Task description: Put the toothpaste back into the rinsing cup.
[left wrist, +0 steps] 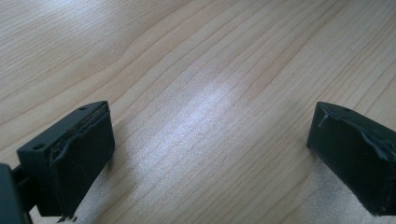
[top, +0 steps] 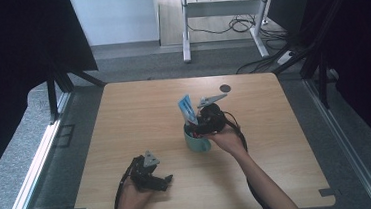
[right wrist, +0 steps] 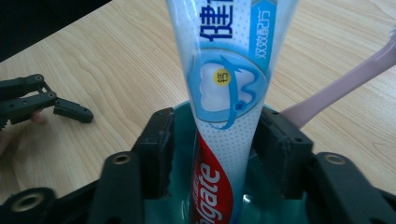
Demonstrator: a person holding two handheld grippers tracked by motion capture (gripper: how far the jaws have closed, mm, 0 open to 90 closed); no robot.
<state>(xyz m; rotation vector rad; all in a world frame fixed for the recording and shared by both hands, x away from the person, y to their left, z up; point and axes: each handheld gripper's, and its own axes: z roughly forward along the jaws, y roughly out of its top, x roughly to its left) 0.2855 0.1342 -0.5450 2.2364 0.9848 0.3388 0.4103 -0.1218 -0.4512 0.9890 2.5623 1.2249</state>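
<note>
In the high view, the wooden worktop (top: 138, 108) fills the middle of the frame. Just right of centre stands a teal cup (top: 197, 141), and a toothpaste tube (top: 187, 110) rises out of it, leaning toward the upper left. The right tool (top: 201, 128) sits over the cup's mouth beside the tube, with the person's right hand (top: 226, 140) behind it at the lower right. In the lower left of the worktop the left tool (top: 165, 181) lies low, held by the left hand (top: 131, 199), well apart from the cup. A small dark disc (top: 226, 88) lies near the worktop's far edge.

In the left gripper view, the left tool (left wrist: 210, 149) is released: its jaws stand wide at the lower corners with bare wood between them.

In the right gripper view, the toothpaste tube (right wrist: 226, 107) stands upright in the centre, its lower end inside the teal cup (right wrist: 180, 172). The right tool (right wrist: 212, 140) is loosened, with jaws either side of the tube and a gap visible at each pad. A pink toothbrush handle (right wrist: 345, 84) slants out of the cup to the upper right. The left tool (right wrist: 70, 109) shows at the left edge.
</note>
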